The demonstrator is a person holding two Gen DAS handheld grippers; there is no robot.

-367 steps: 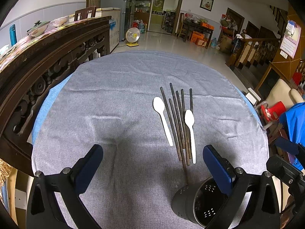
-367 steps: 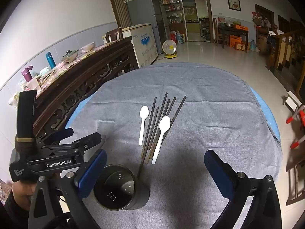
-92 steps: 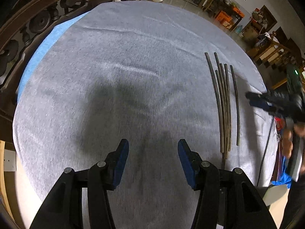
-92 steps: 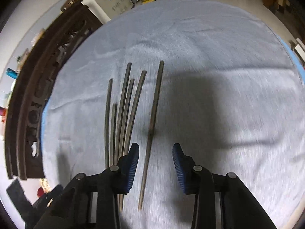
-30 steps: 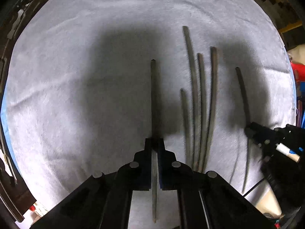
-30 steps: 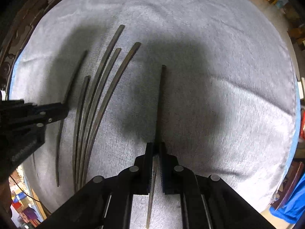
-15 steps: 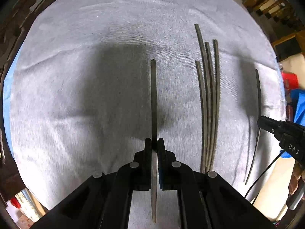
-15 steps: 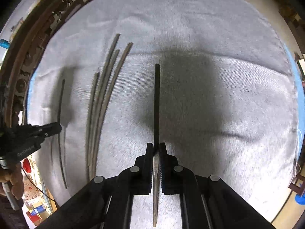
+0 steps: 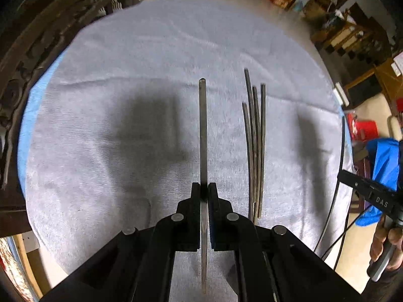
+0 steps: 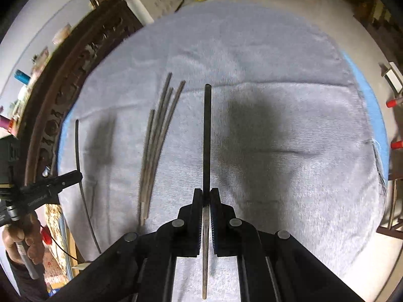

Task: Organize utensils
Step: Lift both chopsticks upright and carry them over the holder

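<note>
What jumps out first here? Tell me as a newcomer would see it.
Each gripper is clamped on one dark chopstick that points straight ahead over the grey cloth: the left gripper holds the left chopstick and the right gripper holds the right chopstick. Between them, a loose bunch of four chopsticks lies flat on the cloth. A carved dark wooden rail runs along the table's left edge.
</note>
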